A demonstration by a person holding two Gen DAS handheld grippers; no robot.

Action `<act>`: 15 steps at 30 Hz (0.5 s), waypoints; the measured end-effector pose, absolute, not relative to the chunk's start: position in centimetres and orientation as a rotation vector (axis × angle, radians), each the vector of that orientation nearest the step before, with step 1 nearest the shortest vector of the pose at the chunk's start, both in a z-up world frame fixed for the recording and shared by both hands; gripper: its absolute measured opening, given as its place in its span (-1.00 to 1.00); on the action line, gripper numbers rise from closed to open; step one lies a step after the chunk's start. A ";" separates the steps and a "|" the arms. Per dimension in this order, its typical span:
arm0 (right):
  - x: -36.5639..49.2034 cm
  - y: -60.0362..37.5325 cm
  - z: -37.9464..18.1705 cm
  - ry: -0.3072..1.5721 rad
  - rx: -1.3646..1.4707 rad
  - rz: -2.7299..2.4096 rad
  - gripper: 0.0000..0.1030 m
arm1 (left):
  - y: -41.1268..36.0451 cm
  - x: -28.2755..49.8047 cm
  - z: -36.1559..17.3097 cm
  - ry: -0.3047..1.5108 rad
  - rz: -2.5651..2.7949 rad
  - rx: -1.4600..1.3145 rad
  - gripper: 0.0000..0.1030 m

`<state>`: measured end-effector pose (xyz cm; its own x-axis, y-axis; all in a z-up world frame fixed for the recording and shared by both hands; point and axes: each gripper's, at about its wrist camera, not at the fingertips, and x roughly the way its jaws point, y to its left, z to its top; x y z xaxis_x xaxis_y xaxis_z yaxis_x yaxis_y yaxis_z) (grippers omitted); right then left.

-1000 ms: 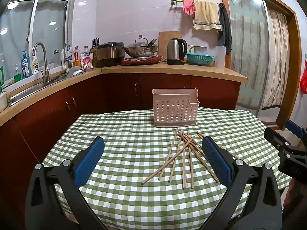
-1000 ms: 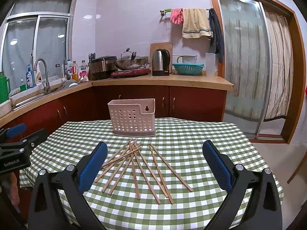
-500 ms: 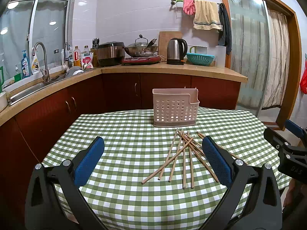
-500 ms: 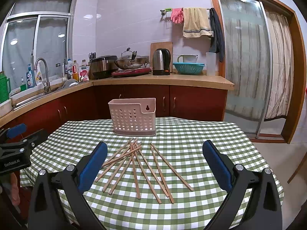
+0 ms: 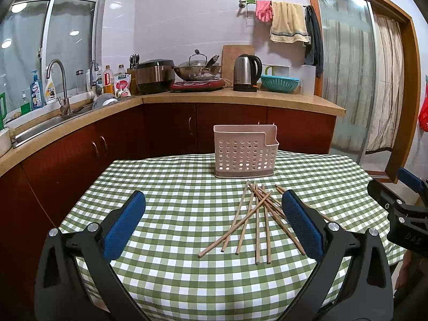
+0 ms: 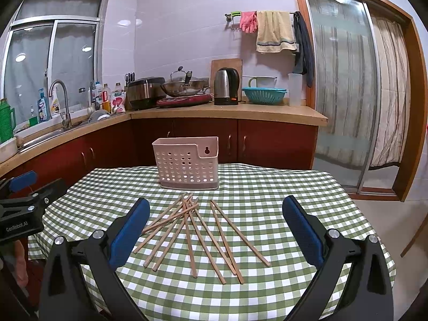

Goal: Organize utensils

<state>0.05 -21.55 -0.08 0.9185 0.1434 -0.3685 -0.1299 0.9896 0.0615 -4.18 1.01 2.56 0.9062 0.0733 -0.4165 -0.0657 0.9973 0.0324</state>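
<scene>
Chopsticks (image 6: 192, 230) lie loose just before the basket (image 6: 186, 163); none sorted yet.
Left gripper (image 5: 214, 227) and right gripper (image 6: 216, 230) hover, jaws released; best pinch one outer stick mid-length, clear of the crossings.

Chopsticks and caddy ahead of the grippers

Wooden chopsticks (image 6: 191, 230) are lying loose and crisscrossed, fanning toward the right gripper (image 6: 216, 230), between its fingers. A pale pink perforated caddy (image 6: 187, 165) is standing upright just beyond them, apart.

left wrist — table's left | right wrist — right | both face chopsticks (image 5: 256, 222)
</scene>
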 end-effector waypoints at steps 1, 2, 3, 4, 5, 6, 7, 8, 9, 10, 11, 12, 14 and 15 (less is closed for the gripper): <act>0.1 -21.5 -0.1 0.381 0.036 0.141 0.88 | 1.0 -4.2 2.6 0.431 0.072 0.018 0.92; 0.0 -21.4 -0.1 0.381 0.036 0.141 0.88 | 1.0 -4.2 2.6 0.430 0.071 0.018 0.92; 0.1 -21.5 -0.1 0.381 0.036 0.141 0.88 | 1.0 -4.2 2.5 0.429 0.071 0.017 0.92; 0.1 -21.5 -0.1 0.381 0.036 0.142 0.88 | 1.0 -4.2 2.5 0.431 0.071 0.017 0.92; 0.1 -21.4 -0.2 0.382 0.036 0.142 0.88 | 1.0 -4.2 2.5 0.431 0.070 0.017 0.92; 0.1 -21.5 -0.2 0.381 0.035 0.141 0.88 | 1.0 -4.2 2.5 0.430 0.071 0.018 0.92; 0.1 -21.5 -0.1 0.381 0.035 0.142 0.88 | 1.0 -4.2 2.5 0.430 0.072 0.018 0.92; 0.1 -21.4 -0.2 0.381 0.035 0.142 0.88 | 1.0 -4.2 2.5 0.430 0.071 0.018 0.92; 0.1 -21.4 -0.2 0.380 0.035 0.142 0.88 | 1.0 -4.2 2.5 0.430 0.071 0.017 0.92; 0.2 -21.5 -0.2 0.380 0.035 0.141 0.88 | 1.0 -4.2 2.5 0.430 0.072 0.018 0.92; 0.2 -21.5 -0.1 0.380 0.036 0.142 0.88 | 1.0 -4.2 2.6 0.430 0.072 0.018 0.92; 0.2 -21.5 -0.2 0.380 0.036 0.142 0.88 | 1.0 -4.2 2.5 0.429 0.072 0.019 0.92; 0.2 -21.4 -0.2 0.380 0.036 0.142 0.88 | 1.0 -4.2 2.6 0.430 0.072 0.018 0.92; 0.2 -21.5 -0.2 0.380 0.035 0.141 0.88 | 1.0 -4.2 2.6 0.429 0.072 0.019 0.92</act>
<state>0.24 -21.49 -0.17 0.9188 0.1439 -0.3674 -0.1309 0.9896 0.0603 -4.21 1.04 2.55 0.9069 0.0735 -0.4149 -0.0657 0.9973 0.0331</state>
